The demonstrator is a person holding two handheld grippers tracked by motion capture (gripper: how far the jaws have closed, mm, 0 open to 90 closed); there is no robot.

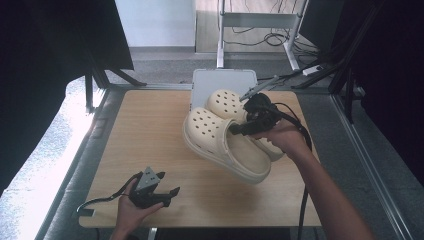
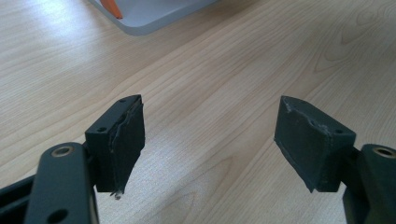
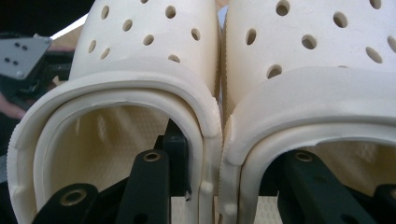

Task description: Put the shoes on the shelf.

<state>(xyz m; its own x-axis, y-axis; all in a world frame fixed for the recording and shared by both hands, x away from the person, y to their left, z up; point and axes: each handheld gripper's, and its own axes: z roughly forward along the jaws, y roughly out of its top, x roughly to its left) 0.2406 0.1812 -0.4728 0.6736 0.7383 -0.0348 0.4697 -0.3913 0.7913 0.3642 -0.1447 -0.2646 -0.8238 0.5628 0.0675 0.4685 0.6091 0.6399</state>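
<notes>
Your right gripper [image 1: 239,129] pinches a pair of cream clogs [image 1: 225,142] together: in the right gripper view one jaw sits inside each shoe, and the two inner side walls [image 3: 219,140] are squeezed between them. In the high view the pair hangs tilted over the middle-right of the wooden table [image 1: 150,140], toes toward the far left, just near of the grey tray [image 1: 220,80] at the far edge.

Judgement: the step is carrying the pair. Keep the squeeze steady and low on the walls; the soft foam could slip or fold if you loosen. Keep the heels from dragging, and level the pair before setting it down.

Your left gripper [image 1: 167,192] rests at the near left, jaws spread wide and empty over bare wood in the left gripper view.

Hard to make out: the pads' contact is hidden behind the shoe collars. Your hand covers the far clog's heel. Whether the soles touch the table cannot be told. An orange object [image 2: 112,7] at the tray's edge is cut off.
</notes>
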